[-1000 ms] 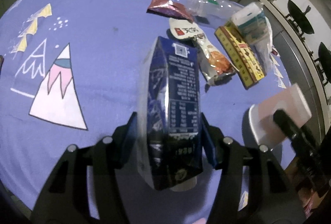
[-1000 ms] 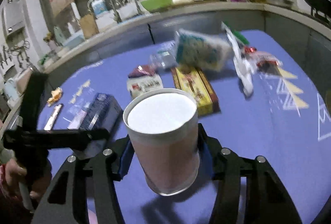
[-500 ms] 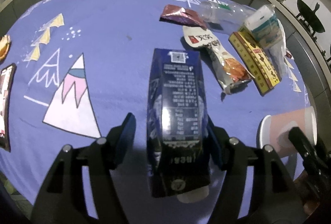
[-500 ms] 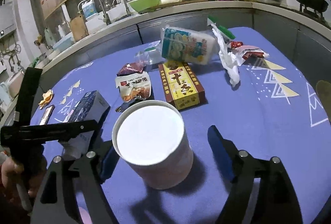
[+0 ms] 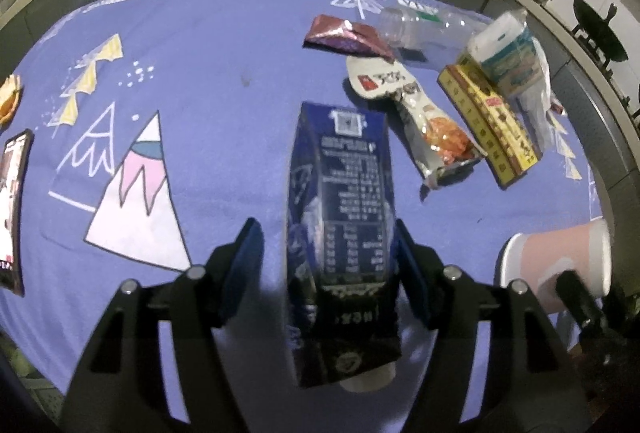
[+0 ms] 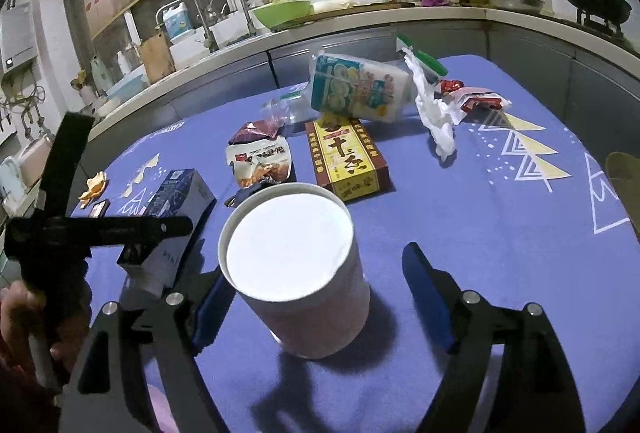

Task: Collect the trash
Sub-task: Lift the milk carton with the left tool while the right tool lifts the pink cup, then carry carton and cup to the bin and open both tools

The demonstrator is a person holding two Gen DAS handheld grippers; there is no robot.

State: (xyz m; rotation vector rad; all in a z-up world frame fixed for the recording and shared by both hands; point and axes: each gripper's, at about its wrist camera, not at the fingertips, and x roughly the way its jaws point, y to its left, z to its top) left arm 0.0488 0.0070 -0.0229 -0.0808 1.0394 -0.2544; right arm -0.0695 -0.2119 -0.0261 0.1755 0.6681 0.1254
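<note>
Trash: one carton [image 5: 340, 201], one paper cup [image 6: 296, 269]; left hand-held gripper [image 5: 326, 265] and right hand-held gripper [image 6: 316, 297] both spread.

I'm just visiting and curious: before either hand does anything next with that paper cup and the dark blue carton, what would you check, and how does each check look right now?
1. Right gripper open: ok, both fingers stand apart from the paper cup.
2. Cup upright on the tablecloth: ok.
3. Cup empty: cannot tell; only a white inside shows.
4. Left gripper free of the dark blue carton: cannot tell; the left finger stands clear, the right finger is at its side.
5. Carton resting on the cloth: ok, it lies flat.
6. Nearby yellow box and snack bag clear of the cup: ok.
</note>
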